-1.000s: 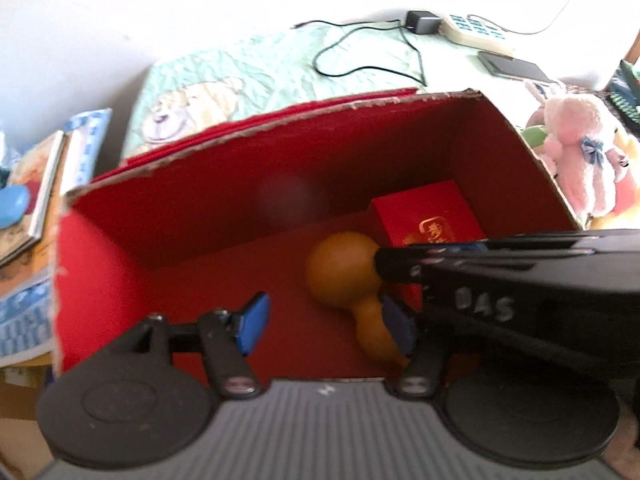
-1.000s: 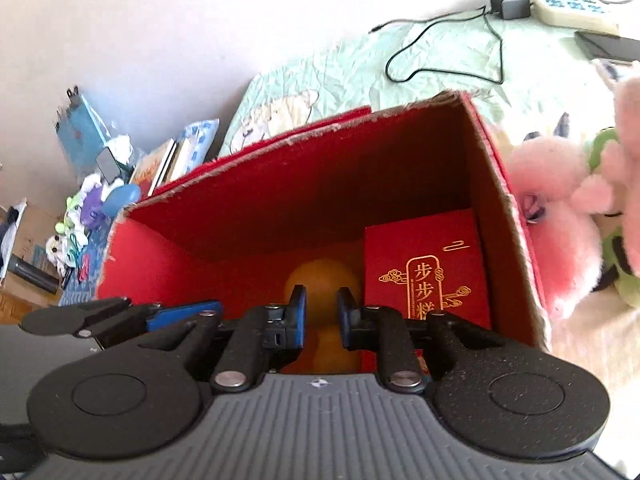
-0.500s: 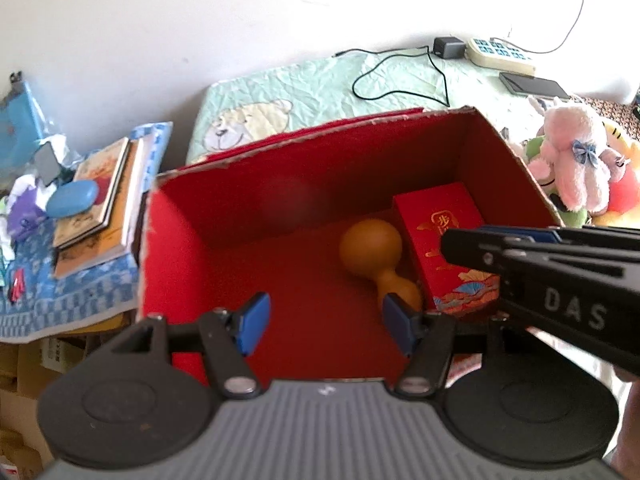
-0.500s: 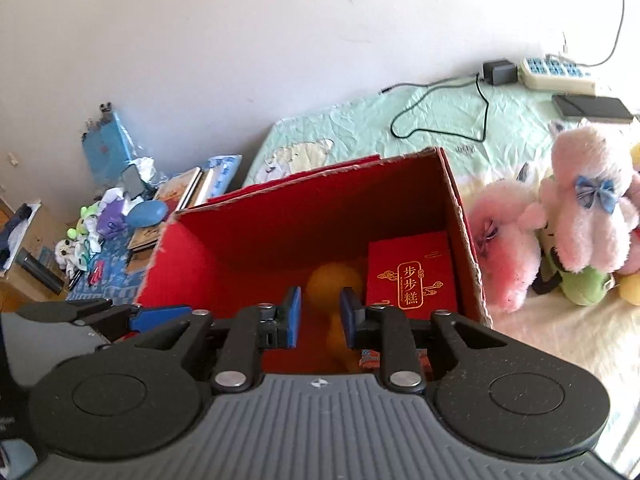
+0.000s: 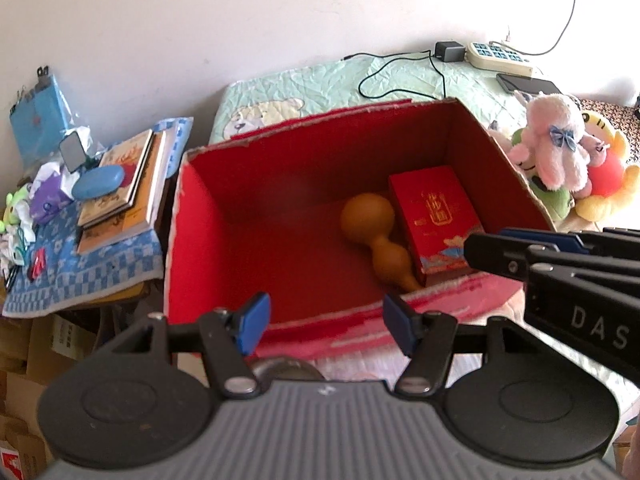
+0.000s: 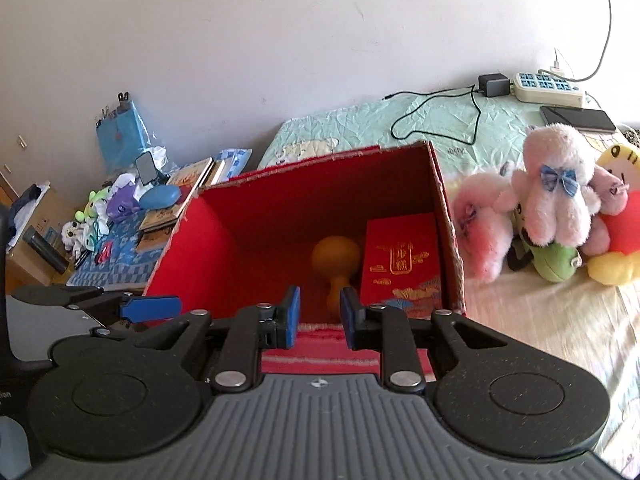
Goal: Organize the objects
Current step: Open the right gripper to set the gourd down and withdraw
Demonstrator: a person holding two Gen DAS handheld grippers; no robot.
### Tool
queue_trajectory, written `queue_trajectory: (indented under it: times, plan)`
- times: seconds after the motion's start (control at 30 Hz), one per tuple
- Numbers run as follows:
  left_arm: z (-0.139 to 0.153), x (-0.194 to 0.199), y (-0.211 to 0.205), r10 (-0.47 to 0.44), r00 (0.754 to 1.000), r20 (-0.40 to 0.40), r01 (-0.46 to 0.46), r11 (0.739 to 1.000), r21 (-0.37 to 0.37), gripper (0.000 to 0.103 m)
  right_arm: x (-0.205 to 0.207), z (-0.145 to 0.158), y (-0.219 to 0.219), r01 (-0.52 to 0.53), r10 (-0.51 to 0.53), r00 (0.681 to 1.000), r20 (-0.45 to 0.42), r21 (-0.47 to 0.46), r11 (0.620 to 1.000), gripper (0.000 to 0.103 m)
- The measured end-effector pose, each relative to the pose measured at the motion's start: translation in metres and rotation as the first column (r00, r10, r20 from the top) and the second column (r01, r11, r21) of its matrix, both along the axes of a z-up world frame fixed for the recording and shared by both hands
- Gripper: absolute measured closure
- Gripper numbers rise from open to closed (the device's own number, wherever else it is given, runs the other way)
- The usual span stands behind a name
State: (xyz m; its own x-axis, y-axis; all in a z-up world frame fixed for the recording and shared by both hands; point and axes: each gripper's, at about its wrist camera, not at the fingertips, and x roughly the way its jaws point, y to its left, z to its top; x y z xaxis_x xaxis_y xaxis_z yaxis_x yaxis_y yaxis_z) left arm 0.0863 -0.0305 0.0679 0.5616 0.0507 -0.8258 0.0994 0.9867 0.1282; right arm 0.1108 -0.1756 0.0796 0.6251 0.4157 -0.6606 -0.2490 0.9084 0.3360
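Note:
An open red cardboard box (image 5: 192, 240) (image 6: 188, 248) stands on the bed. Inside lie an orange gourd (image 5: 372, 228) (image 6: 334, 258) and a red gift box with gold print (image 5: 436, 216) (image 6: 402, 260) side by side. My left gripper (image 5: 326, 322) is open and empty above the box's near wall. My right gripper (image 6: 318, 316) is open with a narrow gap, empty, also above the near wall. The right gripper shows in the left wrist view (image 5: 560, 260); the left gripper shows in the right wrist view (image 6: 120, 306).
Plush toys (image 5: 560, 160) (image 6: 556, 200) lie right of the box. A side table (image 5: 72, 272) on the left holds books (image 5: 124, 184), a blue case (image 6: 160, 196) and clutter. Behind the box lie a cable (image 6: 440, 112), power strip (image 6: 548, 86) and phone (image 6: 576, 118).
Both grippers have drawn back and up out of the box. The right gripper's jaws have widened slightly. The gourd and gift box stay inside.

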Motion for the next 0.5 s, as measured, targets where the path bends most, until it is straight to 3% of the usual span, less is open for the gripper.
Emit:
queue_trajectory:
  times: [0.5]
  plan:
    - [-0.023,-0.029,-0.013,0.018,0.998,-0.057,-0.016,0.999,0.032,0.035,-0.021,-0.021,-0.004,-0.029,0.029,0.996,-0.083,-0.003,1.000,0.078]
